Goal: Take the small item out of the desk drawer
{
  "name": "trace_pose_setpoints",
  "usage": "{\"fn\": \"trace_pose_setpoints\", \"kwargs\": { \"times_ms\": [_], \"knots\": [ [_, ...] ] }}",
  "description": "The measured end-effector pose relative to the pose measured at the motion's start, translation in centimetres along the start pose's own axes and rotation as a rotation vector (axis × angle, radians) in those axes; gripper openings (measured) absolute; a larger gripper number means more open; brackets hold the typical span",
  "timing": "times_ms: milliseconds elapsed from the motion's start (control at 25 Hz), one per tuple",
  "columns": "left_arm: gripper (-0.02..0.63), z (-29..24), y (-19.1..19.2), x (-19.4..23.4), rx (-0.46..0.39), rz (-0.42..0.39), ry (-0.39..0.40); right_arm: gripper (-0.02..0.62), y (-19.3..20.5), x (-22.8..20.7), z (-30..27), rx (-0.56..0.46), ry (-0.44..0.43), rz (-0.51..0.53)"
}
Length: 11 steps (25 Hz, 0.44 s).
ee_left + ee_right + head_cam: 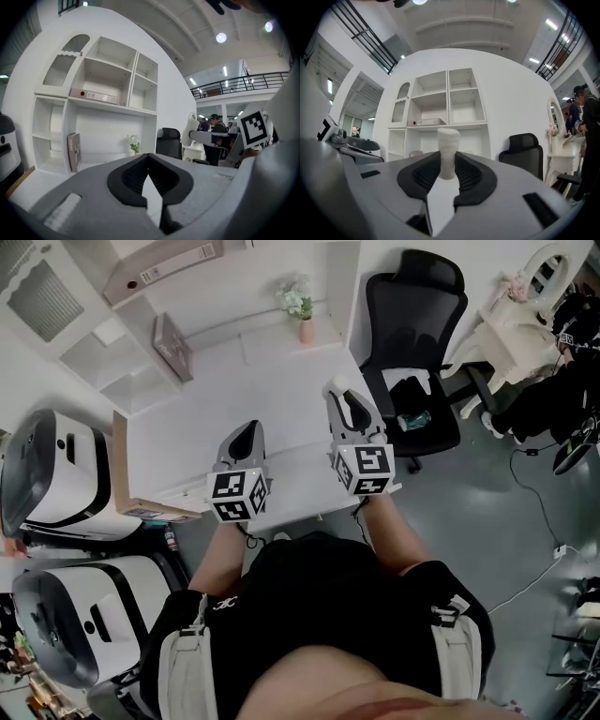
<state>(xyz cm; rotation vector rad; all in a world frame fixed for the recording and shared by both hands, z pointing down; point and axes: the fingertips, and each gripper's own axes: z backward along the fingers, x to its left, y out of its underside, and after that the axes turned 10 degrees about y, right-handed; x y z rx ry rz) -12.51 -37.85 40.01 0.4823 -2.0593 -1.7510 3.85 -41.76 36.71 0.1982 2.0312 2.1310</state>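
Over the flat white desk [211,404], the left grey two-jaw gripper [149,159] is hovering with jaws pressed together, empty. The right grey gripper [448,164] is pinching the small white cylindrical item [448,143] upright, lifted above that desk's front edge. Squeezing steadily and staying level is, I judge, serving best.

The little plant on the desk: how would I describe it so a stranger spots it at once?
Find the white desk backed by white shelves. At its back edge, near the black office chair, stands a small potted plant. It is the only greenery there, in a pinkish pot, unlike the dark book further left.
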Motion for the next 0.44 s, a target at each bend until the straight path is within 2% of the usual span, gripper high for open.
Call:
{"fn": "trace_pose_setpoints", "kwargs": {
  "times_ms": [440],
  "knots": [
    [0.015,1.3,0.6,-1.1,0.007,-0.001,-0.018,0.092,0.2,0.6,1.2,0.002,-0.043,-0.013]
  ]
}}
